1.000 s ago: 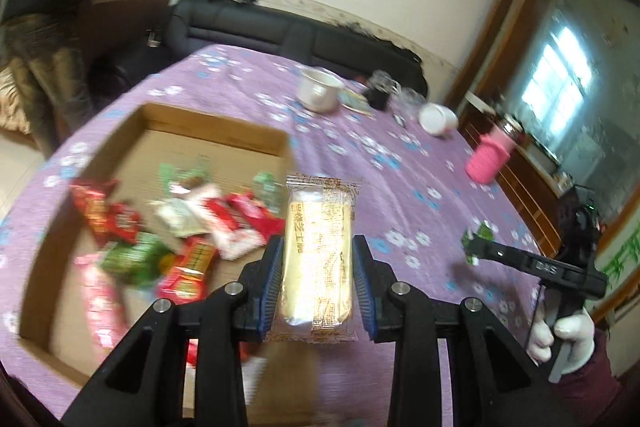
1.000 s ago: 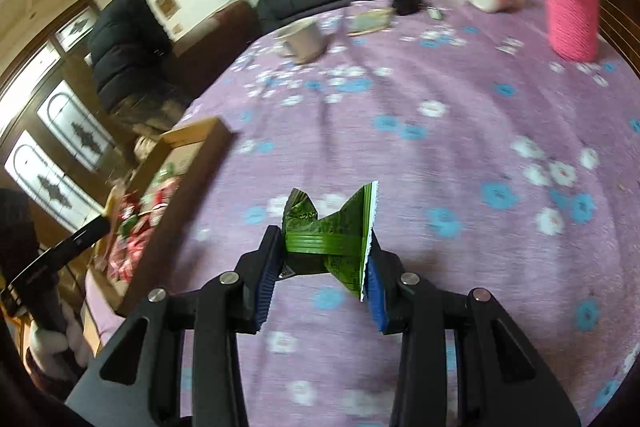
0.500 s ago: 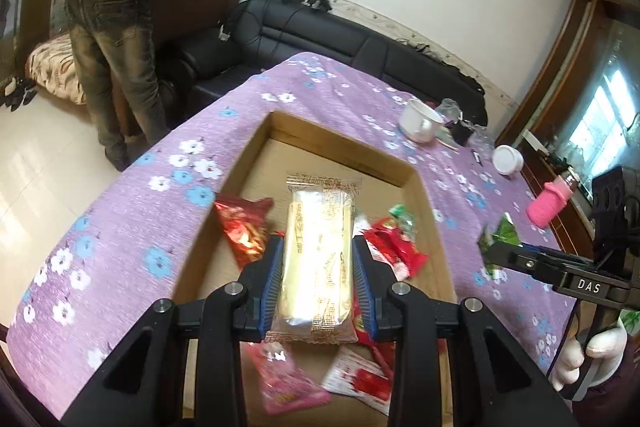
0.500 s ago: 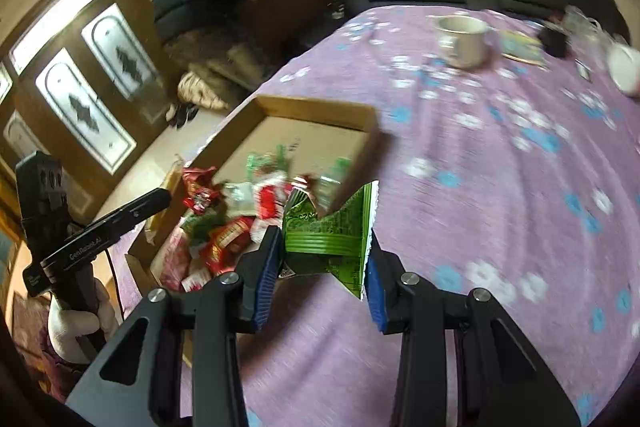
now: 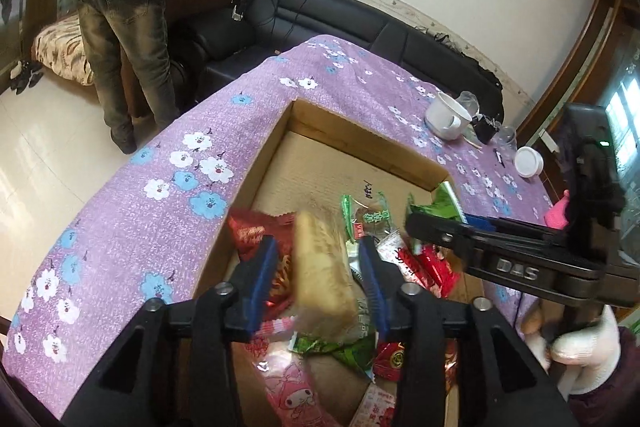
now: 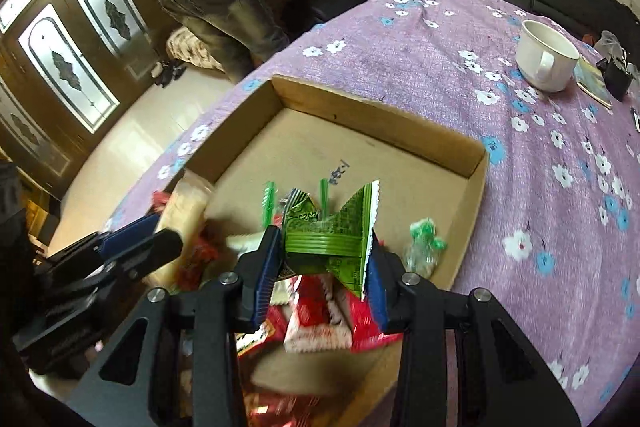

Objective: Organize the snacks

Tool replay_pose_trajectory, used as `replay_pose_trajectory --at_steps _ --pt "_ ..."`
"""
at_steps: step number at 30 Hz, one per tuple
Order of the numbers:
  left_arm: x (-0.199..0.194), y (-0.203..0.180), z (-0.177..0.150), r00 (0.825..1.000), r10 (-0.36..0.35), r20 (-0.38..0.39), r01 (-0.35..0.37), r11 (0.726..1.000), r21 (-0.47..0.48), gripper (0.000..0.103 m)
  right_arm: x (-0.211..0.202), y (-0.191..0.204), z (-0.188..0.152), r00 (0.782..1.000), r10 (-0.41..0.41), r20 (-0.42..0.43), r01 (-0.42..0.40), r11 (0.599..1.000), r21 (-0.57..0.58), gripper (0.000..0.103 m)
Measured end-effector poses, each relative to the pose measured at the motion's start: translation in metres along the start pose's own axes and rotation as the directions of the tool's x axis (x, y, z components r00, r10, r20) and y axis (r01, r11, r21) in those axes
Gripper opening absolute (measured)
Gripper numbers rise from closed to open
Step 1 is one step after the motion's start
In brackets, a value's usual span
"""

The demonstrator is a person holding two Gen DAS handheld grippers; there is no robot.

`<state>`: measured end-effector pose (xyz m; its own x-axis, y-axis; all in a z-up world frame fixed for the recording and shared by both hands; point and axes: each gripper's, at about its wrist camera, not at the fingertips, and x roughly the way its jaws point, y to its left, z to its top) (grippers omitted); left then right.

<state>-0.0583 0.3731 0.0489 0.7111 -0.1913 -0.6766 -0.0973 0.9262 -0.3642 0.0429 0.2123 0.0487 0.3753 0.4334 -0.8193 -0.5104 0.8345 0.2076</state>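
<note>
A shallow cardboard box [image 5: 352, 143] [image 6: 344, 107] lies on the purple flowered tablecloth and holds several red, green and pink snack packets [image 5: 432, 267] [image 6: 320, 323]. My left gripper [image 5: 320, 275] is open above the box; the yellow cake bar [image 5: 322, 275] is blurred between its parted pads, slipping down. It also shows in the right wrist view [image 6: 184, 211]. My right gripper [image 6: 320, 267] is shut on a green snack packet [image 6: 332, 227] above the packets, and it shows in the left wrist view [image 5: 440, 205].
A white mug [image 6: 544, 55] [image 5: 448, 115], a white lid [image 5: 528, 163], a pink bottle [image 5: 558, 213] and small dark items stand on the table's far right. A person in a black jacket [image 5: 128, 7] stands beyond the table by a black sofa [image 5: 360, 23].
My left gripper has opened and the cake bar is dropping out of it into the box. My right gripper has carried the green packet over the box, close to the left one.
</note>
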Motion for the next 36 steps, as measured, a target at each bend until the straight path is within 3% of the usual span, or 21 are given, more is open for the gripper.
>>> replay_pose_trajectory --at_steps 2,6,11,15,21,24,27,30,32,36 --pt "-0.002 -0.001 -0.001 1.000 -0.009 0.006 0.009 1.000 -0.006 0.062 0.005 -0.002 0.002 1.000 -0.010 0.002 0.010 1.000 0.016 0.048" --pt "-0.012 -0.004 -0.003 0.999 -0.034 0.033 0.035 0.999 -0.016 0.064 0.000 -0.009 0.004 0.999 0.014 0.031 -0.016 0.999 0.048 0.053" --pt "-0.036 -0.015 -0.009 0.995 -0.043 0.092 0.044 0.999 -0.009 0.068 -0.035 -0.012 0.002 0.992 0.014 0.125 -0.019 0.999 0.039 0.055" --pt "-0.047 -0.026 -0.017 0.991 -0.045 0.126 0.045 0.999 0.001 0.073 -0.058 -0.017 -0.008 0.984 0.020 0.178 -0.027 0.999 0.037 0.065" --pt "-0.062 -0.051 -0.028 0.984 0.029 0.178 -0.040 0.997 0.060 0.074 -0.069 -0.020 -0.031 0.984 0.057 0.168 -0.069 0.995 0.066 0.065" --pt "-0.076 -0.069 -0.037 0.954 0.151 0.260 -0.180 0.979 0.094 0.080 -0.082 -0.018 -0.065 0.982 0.057 0.182 -0.069 0.996 0.060 0.065" --pt "-0.092 -0.089 -0.045 0.882 0.280 0.380 -0.340 0.935 0.101 0.081 -0.097 -0.020 -0.097 0.978 0.008 0.208 -0.021 0.998 0.059 0.066" --pt "-0.108 -0.110 -0.054 0.825 0.311 0.471 -0.395 0.914 0.088 0.086 -0.110 -0.025 -0.122 0.972 -0.015 0.235 -0.005 0.996 0.085 0.067" --pt "-0.109 -0.116 -0.061 0.819 0.317 0.478 -0.396 0.915 0.071 0.087 -0.117 -0.029 -0.134 0.970 -0.005 0.244 -0.023 0.993 0.112 0.068" --pt "-0.096 -0.120 -0.067 0.834 0.358 0.420 -0.423 0.903 0.072 0.087 -0.124 -0.028 -0.147 0.968 -0.015 0.249 -0.010 0.995 0.101 0.068"
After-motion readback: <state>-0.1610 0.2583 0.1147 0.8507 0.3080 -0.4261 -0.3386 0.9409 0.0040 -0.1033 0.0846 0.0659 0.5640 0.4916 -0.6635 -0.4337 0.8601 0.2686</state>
